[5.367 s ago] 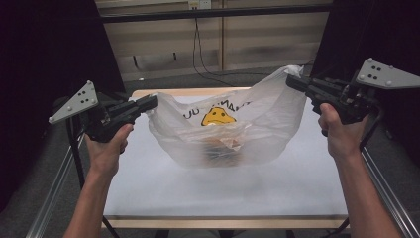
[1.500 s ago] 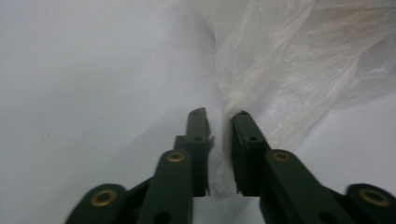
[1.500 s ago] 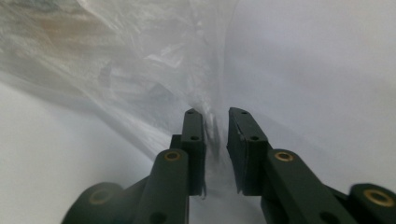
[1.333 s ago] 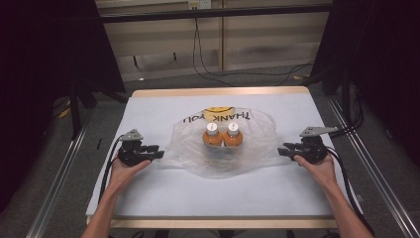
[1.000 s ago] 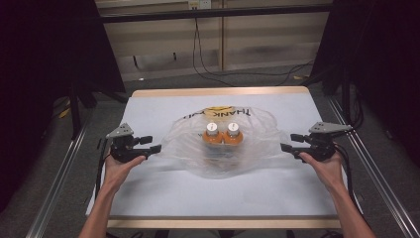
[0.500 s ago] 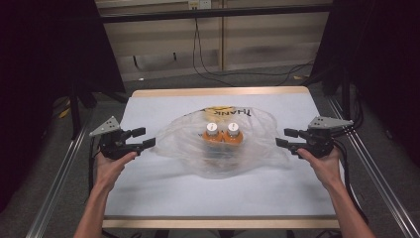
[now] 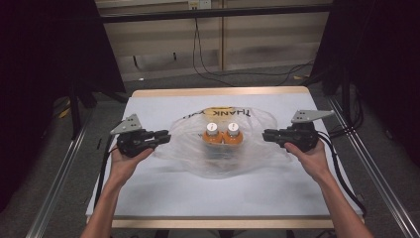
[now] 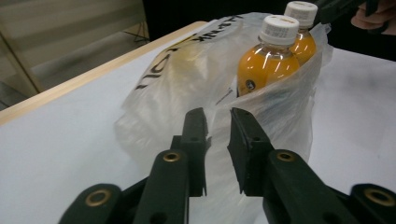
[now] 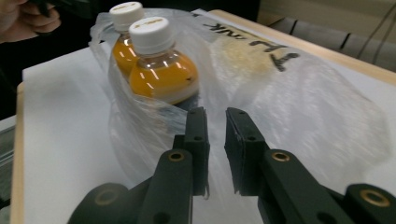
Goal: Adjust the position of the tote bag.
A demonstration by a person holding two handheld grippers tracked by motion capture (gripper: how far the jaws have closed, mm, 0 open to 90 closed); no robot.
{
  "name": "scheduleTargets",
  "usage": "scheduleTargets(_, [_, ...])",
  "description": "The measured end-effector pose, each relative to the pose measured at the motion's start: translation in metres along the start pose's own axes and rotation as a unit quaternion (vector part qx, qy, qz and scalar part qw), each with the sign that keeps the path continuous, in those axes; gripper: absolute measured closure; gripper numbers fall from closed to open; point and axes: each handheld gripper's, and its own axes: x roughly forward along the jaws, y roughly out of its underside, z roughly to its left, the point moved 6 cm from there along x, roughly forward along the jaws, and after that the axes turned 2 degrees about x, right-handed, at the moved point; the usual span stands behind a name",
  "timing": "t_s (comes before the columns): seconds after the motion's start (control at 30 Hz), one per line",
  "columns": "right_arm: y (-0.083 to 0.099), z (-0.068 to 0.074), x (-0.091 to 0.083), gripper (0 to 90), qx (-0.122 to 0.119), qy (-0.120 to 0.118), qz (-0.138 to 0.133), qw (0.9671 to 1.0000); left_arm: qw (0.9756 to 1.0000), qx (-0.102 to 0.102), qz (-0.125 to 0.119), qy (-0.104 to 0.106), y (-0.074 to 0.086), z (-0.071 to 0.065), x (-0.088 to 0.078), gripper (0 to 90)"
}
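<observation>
A clear plastic bag (image 7: 223,144) printed with black "THANK YOU" lettering and a yellow mark lies slumped at the middle of the white table (image 7: 163,188). Two orange drink bottles (image 7: 221,135) with white caps stand upright inside it, touching. The left gripper (image 7: 163,137) and right gripper (image 7: 268,135) flank the bag, jaws slightly parted, gripping nothing.

White-topped table (image 7: 163,188), plastic bag (image 7: 257,148) lying on it
</observation>
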Motion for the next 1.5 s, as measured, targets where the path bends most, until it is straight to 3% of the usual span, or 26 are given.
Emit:
scheduleTargets(0.1, [-0.007, 0.004, 0.009, 84.0, -0.013, -0.016, 0.006, 0.9998, 0.9996, 0.015, 0.007, 0.024, -0.01, -0.009, 0.017, 84.7])
scheduleTargets(0.2, [-0.012, 0.006, 0.02, 87.8, -0.018, -0.031, 0.016, 0.9992, 0.9981, 0.031, 0.034, 0.042, -0.017, -0.016, 0.037, 87.2])
scheduleTargets(0.33, [-0.015, 0.003, 0.032, 89.9, -0.014, -0.033, 0.025, 0.9991, 0.9985, 0.028, 0.038, 0.029, -0.024, -0.012, 0.055, 85.3])
scheduleTargets(0.4, [-0.015, 0.003, 0.037, 90.0, -0.006, -0.042, 0.023, 0.9988, 0.9983, 0.027, 0.04, 0.033, -0.028, -0.009, 0.064, 86.8])
scheduleTargets(0.57, [-0.015, 0.005, 0.052, 90.0, -0.012, -0.046, 0.044, 0.9979, 0.9959, 0.037, 0.073, 0.04, -0.028, -0.008, 0.083, 87.7])
scheduleTargets(0.63, [-0.014, 0.005, 0.059, 90.0, -0.019, -0.046, 0.057, 0.9971, 0.9948, 0.035, 0.085, 0.043, -0.025, -0.008, 0.089, 87.3])
scheduleTargets(0.67, [-0.013, 0.004, 0.062, 90.0, -0.022, -0.035, 0.063, 0.9972, 0.9938, 0.039, 0.097, 0.037, -0.022, -0.008, 0.093, 86.6])
scheduleTargets(0.8, [-0.006, -0.003, 0.072, 90.0, -0.021, -0.032, 0.095, 0.9948, 0.9884, 0.054, 0.137, 0.036, -0.009, -0.011, 0.109, 85.2])
scheduleTargets(0.93, [0.008, -0.001, 0.084, 90.0, -0.041, -0.024, 0.146, 0.9882, 0.984, 0.061, 0.164, 0.036, 0.002, -0.011, 0.119, 84.8])
scheduleTargets(0.97, [0.012, -0.002, 0.087, 90.0, -0.045, -0.022, 0.155, 0.9867, 0.982, 0.064, 0.174, 0.037, 0.004, -0.011, 0.12, 84.8])
scheduleTargets(1.0, [0.016, -0.002, 0.091, 90.0, -0.048, -0.023, 0.167, 0.9846, 0.9802, 0.067, 0.181, 0.044, 0.008, -0.011, 0.122, 84.8])
scheduleTargets(1.03, [0.021, -0.002, 0.095, 90.0, -0.057, -0.018, 0.182, 0.9815, 0.9799, 0.065, 0.184, 0.041, 0.01, -0.012, 0.124, 84.8])
scheduleTargets(1.13, [0.029, -0.004, 0.102, 90.0, -0.058, -0.016, 0.202, 0.9775, 0.975, 0.075, 0.205, 0.039, 0.02, -0.012, 0.128, 85.4])
scheduleTargets(1.17, [0.031, -0.006, 0.105, 90.0, -0.058, -0.016, 0.207, 0.9765, 0.9753, 0.069, 0.206, 0.037, 0.022, -0.012, 0.129, 85.7])
scheduleTargets(1.2, [0.033, -0.006, 0.106, 90.0, -0.053, -0.014, 0.214, 0.9754, 0.973, 0.072, 0.215, 0.043, 0.025, -0.01, 0.129, 86.2])
scheduleTargets(1.27, [0.036, -0.01, 0.11, 90.0, -0.046, -0.013, 0.217, 0.9751, 0.9722, 0.068, 0.22, 0.044, 0.03, -0.009, 0.132, 86.2])
scheduleTargets(1.37, [0.04, -0.013, 0.116, 90.0, -0.035, -0.014, 0.219, 0.9749, 0.9741, 0.054, 0.215, 0.044, 0.035, -0.008, 0.135, 85.3])
scheduleTargets(1.4, [0.041, -0.011, 0.117, 90.0, -0.035, -0.018, 0.217, 0.9753, 0.9734, 0.056, 0.217, 0.049, 0.036, -0.009, 0.136, 85.3])
scheduleTargets(1.43, [0.043, -0.011, 0.119, 90.0, -0.037, -0.01, 0.218, 0.9752, 0.9708, 0.065, 0.225, 0.054, 0.038, -0.008, 0.136, 85.3])
scheduleTargets(1.47, [0.044, -0.012, 0.12, 90.0, -0.037, -0.01, 0.217, 0.9754, 0.9735, 0.052, 0.217, 0.052, 0.039, -0.01, 0.138, 85.4])
scheduleTargets(1.5, [0.045, -0.012, 0.12, 90.0, -0.03, -0.01, 0.22, 0.9751, 0.973, 0.05, 0.219, 0.054, 0.04, -0.011, 0.139, 86.0])
